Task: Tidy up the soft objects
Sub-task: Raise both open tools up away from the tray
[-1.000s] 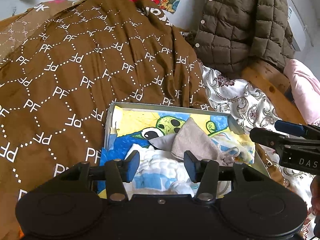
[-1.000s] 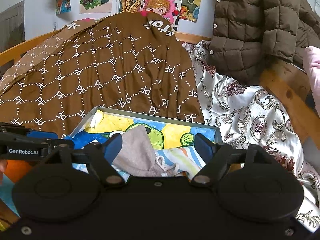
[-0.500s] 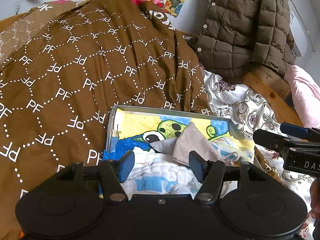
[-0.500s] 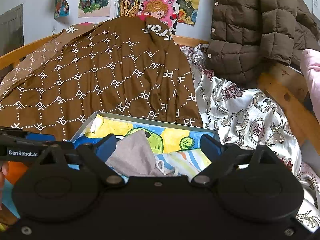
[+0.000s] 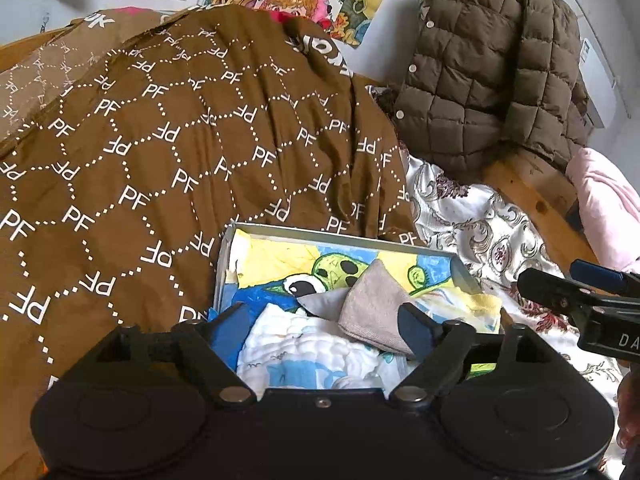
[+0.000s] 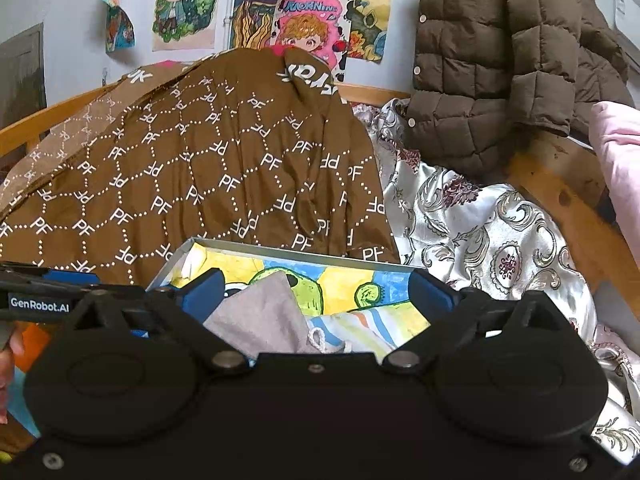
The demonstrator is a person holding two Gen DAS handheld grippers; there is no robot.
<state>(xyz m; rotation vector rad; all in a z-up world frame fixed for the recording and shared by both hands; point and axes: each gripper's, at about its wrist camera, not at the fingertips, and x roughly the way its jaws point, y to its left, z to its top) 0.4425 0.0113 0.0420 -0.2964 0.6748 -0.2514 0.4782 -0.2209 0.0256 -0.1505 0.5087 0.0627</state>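
A grey cloth point(image 5: 372, 312) lies folded in a shallow box point(image 5: 320, 235) on the bed, its pointed corner toward the far wall of the box and its long side running from that corner back toward the cameras. In the right wrist view the same grey cloth point(image 6: 260, 316) lies with its drawstring end nearest the camera.

The left tool point(image 5: 326, 322) hangs over the near end of the box, its jaws wide and opening; the white and blue quilted cloth point(image 5: 312, 356) and the grey cloth's edge lie below and between them, gripped by neither. The right tool point(image 6: 316, 290) also hangs over the box with jaws opening, nearly at their widest, the grey cloth and a striped cloth point(image 6: 360, 326) loose beneath.

The box also holds a yellow, blue and green cartoon-print fabric point(image 5: 280, 260). A brown patterned blanket point(image 5: 180, 152) lies just behind the box.
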